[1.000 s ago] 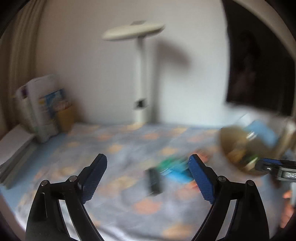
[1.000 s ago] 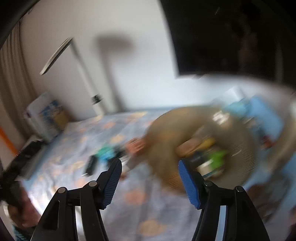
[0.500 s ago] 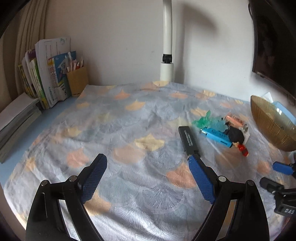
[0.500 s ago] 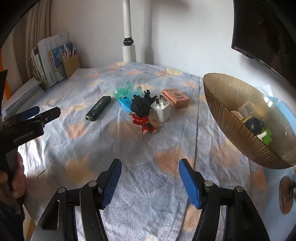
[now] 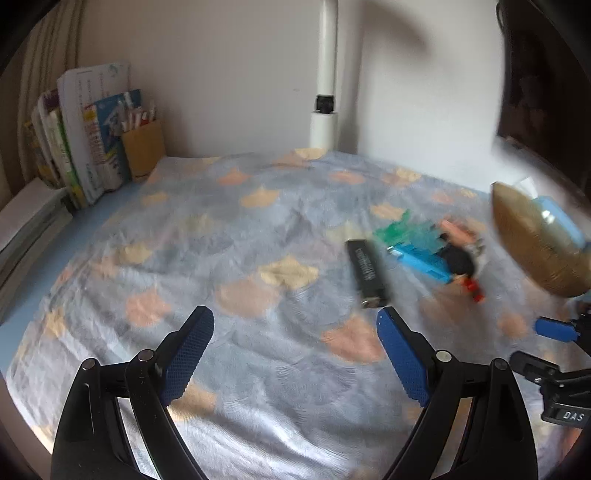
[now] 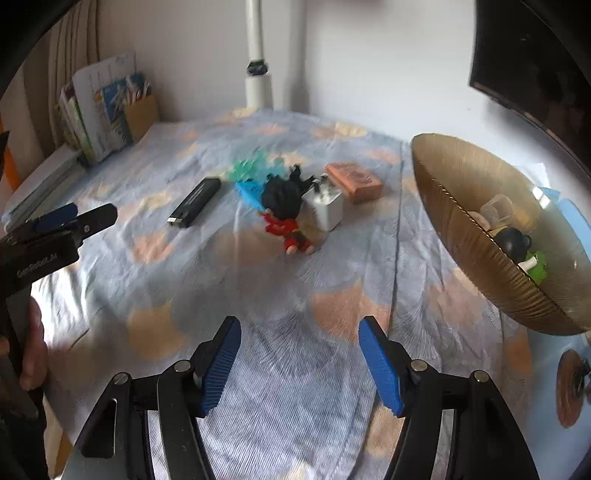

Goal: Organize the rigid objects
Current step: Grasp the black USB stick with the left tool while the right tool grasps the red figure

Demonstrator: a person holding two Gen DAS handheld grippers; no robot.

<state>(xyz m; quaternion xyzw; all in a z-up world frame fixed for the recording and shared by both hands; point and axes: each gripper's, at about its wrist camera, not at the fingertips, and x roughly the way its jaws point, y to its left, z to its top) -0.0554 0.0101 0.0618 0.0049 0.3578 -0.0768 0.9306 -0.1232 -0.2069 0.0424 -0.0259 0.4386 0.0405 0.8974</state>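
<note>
You face a plain white wall [image 6: 369, 55], a white lamp pole [image 6: 255, 33] rising at the counter's far edge, cream curtains [image 5: 44, 62] at left, a dark screen [image 6: 535, 55] mounted right.

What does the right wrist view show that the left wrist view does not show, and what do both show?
Only the right wrist view: the white charger, the whole orange box, and the items inside the gold bowl, plus the left tool in a hand.

Only the left wrist view: the bowl's outer wall, and the right tool at the edge.

Both: the black stick, the blue item, the doll, the patterned cloth.
</note>
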